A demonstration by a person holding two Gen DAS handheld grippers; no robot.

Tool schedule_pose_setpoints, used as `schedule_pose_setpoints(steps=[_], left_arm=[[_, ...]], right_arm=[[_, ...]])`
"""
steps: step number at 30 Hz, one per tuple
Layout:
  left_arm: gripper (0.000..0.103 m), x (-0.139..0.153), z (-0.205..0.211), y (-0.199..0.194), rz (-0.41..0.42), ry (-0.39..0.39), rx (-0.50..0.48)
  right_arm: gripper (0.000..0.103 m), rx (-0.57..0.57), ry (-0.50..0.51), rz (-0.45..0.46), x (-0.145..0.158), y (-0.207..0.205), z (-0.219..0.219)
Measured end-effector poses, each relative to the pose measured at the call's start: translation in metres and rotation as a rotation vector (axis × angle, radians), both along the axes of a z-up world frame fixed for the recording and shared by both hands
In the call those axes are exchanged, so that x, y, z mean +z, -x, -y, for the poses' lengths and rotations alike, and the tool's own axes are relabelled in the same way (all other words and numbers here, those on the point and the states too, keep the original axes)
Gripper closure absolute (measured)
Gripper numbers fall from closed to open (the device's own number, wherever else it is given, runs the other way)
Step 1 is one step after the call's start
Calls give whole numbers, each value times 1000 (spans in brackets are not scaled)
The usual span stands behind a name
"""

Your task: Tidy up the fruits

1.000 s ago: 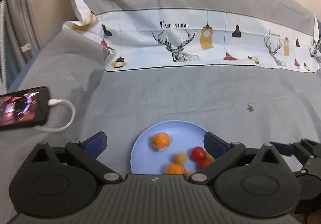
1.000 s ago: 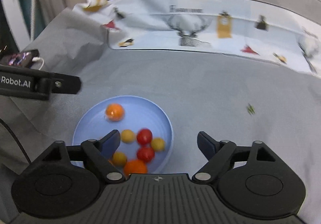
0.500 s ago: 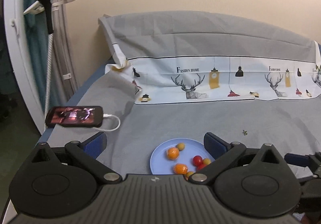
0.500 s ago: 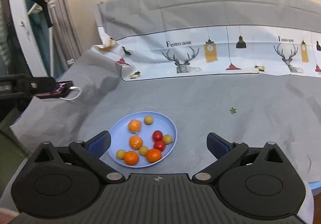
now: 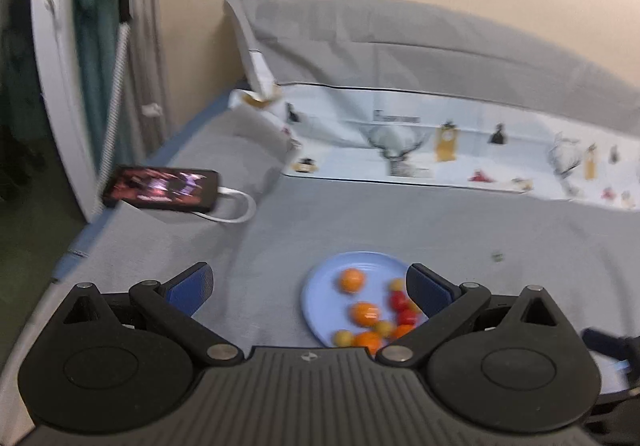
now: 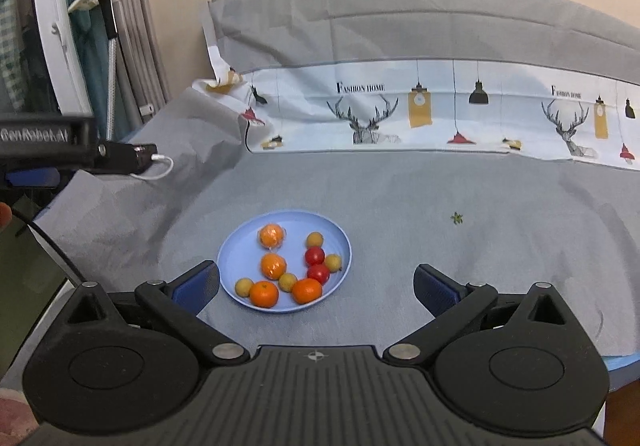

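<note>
Here the blue plate [image 6: 340,246] sits on the grey sheet [image 6: 440,198] toward the near edge of the bed, and all the fruit lies in it. Two wrapped oranges [image 6: 272,236] lie on its left half, one beyond the other, and two bare oranges [image 6: 264,294] rest side by side at its near rim. Two red tomatoes [image 6: 315,256] sit right of centre, one nearer than the other. Small yellow fruits [image 6: 315,239] are scattered among them: one at the far right, one touching the right rim, two near the front oranges.

The right gripper [image 6: 316,282] hangs above the near edge of the plate with its jaws spread wide and nothing between them. The left gripper [image 5: 308,280], in its own blurred view, is likewise spread wide and empty, its right finger overlapping the plate's right side in the picture.

A small green leaf scrap [image 6: 456,218] lies on the sheet well to the right of the plate. Farther left, a phone [image 5: 160,188] with a lit screen rests near the bed's left edge, a white cable [image 5: 236,206] plugged into it. At the far side a folded cover printed with deer and lamps [image 6: 420,114] lies across the bed.
</note>
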State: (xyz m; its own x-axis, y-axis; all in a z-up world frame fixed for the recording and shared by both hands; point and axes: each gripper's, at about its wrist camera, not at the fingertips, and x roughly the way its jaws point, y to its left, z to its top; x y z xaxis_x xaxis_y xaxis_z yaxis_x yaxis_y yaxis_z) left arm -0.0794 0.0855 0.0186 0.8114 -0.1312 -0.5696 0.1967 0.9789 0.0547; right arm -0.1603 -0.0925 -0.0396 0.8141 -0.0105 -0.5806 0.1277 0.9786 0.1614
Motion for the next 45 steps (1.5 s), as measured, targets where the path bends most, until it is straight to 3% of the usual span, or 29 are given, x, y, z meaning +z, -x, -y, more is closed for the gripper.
schedule_pose_setpoints(steps=[2, 4, 6, 14, 25, 45], left_arm=[[0, -6, 5, -2, 12, -64, 10], [0, -11, 6, -8, -33, -81, -32], [0, -16, 6, -17, -86, -65, -75], [0, -40, 4, -39, -196, -28, -74], [0, -53, 11, -49, -238, -145, -24], [0, -55, 15, -45, -260, -165, -18]], right_arm=[[1, -4, -16, -22, -3, -7, 0], [1, -2, -24, -46, -7, -15, -2], [1, 3, -24, -67, -12, -22, -4], [1, 4, -37, -130, -28, -36, -8], [1, 2, -33, -145, -32, -47, -8], [1, 7, -42, -147, -34, -48, -9]])
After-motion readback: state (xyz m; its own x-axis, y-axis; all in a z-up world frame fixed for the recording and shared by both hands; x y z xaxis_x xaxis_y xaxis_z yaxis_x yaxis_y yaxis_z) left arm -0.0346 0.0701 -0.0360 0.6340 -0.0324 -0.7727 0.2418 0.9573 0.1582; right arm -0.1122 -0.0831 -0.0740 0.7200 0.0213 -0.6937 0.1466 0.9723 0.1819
